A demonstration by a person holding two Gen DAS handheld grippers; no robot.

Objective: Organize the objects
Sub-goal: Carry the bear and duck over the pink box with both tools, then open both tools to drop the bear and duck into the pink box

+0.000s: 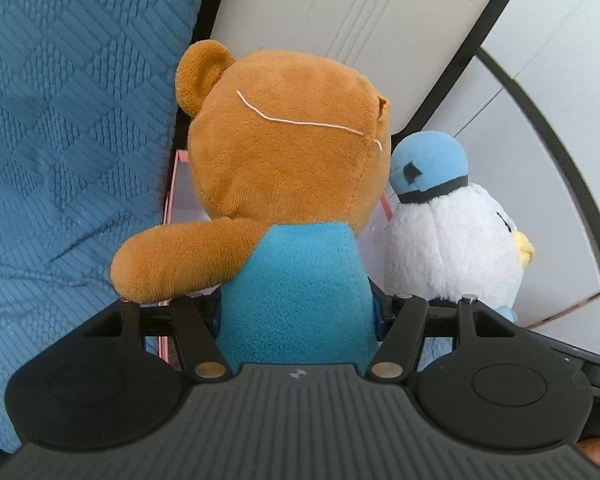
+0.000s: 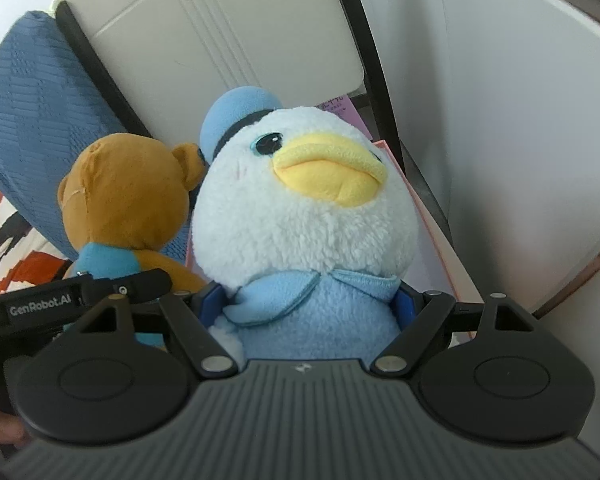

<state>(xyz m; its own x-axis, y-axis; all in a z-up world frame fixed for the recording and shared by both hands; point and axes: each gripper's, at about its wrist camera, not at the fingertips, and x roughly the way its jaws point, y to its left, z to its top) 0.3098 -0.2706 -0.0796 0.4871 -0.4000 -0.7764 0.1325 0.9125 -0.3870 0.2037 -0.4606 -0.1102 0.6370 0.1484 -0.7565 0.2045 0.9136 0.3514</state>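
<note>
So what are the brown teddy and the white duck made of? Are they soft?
The brown teddy bear in the teal top looks like short, velvety plush: fine matte fuzz, with a stitched seam across its head. The white duck toy with the blue cap looks like longer, curlier fleece, and its yellow beak is smoother plush. Both look soft, probably stuffed.

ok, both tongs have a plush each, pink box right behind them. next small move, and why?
Probably ease the bear forward and down into the pink box. The left tongs are shut on its blue torso, and the box shows just behind it. The duck, held by the right tongs, sits close beside it, so move one at a time.
</note>
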